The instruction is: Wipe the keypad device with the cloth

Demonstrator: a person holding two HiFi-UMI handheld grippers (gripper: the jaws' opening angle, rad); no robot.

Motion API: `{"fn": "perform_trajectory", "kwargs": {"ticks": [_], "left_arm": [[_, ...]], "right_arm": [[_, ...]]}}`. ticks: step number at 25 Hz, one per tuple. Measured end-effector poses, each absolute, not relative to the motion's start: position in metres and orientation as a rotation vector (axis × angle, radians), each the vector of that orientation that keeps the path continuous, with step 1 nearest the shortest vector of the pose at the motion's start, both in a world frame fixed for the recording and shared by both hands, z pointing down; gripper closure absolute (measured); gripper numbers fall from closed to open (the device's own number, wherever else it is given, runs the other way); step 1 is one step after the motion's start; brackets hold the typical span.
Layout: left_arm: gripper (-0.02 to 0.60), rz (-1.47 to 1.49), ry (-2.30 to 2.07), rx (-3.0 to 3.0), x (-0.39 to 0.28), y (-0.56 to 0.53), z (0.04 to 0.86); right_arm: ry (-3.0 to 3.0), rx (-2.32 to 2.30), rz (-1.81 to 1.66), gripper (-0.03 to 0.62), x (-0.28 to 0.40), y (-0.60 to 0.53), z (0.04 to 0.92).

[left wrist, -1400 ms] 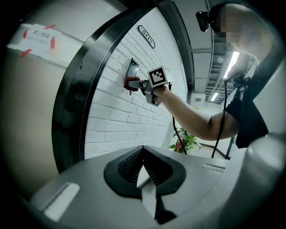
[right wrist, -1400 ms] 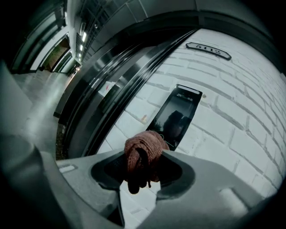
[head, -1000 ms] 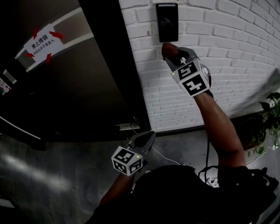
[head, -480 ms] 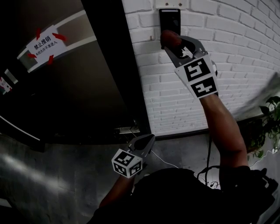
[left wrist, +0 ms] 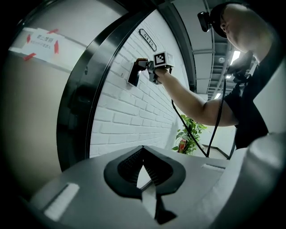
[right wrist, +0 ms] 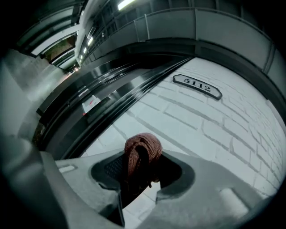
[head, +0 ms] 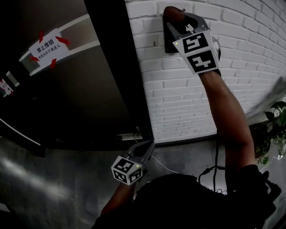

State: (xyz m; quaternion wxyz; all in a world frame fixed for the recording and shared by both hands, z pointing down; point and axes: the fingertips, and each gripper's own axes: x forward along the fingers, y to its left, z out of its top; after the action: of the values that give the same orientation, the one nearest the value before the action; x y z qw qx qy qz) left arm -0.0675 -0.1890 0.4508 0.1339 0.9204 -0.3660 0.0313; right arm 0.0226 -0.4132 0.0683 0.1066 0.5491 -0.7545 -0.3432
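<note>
The black keypad device point(head: 169, 44) hangs on the white brick wall; my right gripper point(head: 175, 18) covers most of it. That gripper is shut on a bunched reddish-brown cloth point(head: 173, 13), pressed at the device's top end. In the left gripper view the device point(left wrist: 132, 74) shows side-on, with the right gripper point(left wrist: 146, 67) and cloth point(left wrist: 141, 59) against its face. In the right gripper view the cloth point(right wrist: 143, 150) fills the jaws of the right gripper point(right wrist: 142, 166), and the device is hidden. My left gripper point(head: 149, 144) hangs low by the door's foot, shut and empty point(left wrist: 143, 162).
A black door point(head: 89, 98) with a taped white sign point(head: 47, 45) stands left of the brick wall point(head: 250, 49). A number plate point(right wrist: 197, 86) is fixed higher on the wall. A potted plant point(head: 275, 127) stands at the right, and a cable point(head: 166, 166) lies on the floor.
My right gripper has slid the cloth upward, from just below the keypad device to its top end. The left gripper has stayed low, almost still.
</note>
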Motion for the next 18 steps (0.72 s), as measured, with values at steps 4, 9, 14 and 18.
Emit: {"fn": "perform_trajectory", "kwargs": {"ticks": [4,9,14,18], "left_arm": [[0.565,0.088,-1.063,2.664,-0.067,-0.189,0.451],[0.565,0.089,-1.065,2.659,-0.069,-0.191,0.453],[0.565,0.092,-1.045,2.662,-0.065,-0.191,0.455],[0.565,0.100,-1.036,2.656,-0.065,-0.191,0.457]], "right_arm": [[-2.209,1.609,-1.005,0.439,0.018,-0.418,0.072],[-2.221,1.609,-0.974,0.439,0.020,-0.419,0.080],[-2.221,1.600,-0.948,0.439,0.022,-0.419,0.092],[-2.226,1.584,-0.909,0.439,0.022,-0.420,0.106]]}}
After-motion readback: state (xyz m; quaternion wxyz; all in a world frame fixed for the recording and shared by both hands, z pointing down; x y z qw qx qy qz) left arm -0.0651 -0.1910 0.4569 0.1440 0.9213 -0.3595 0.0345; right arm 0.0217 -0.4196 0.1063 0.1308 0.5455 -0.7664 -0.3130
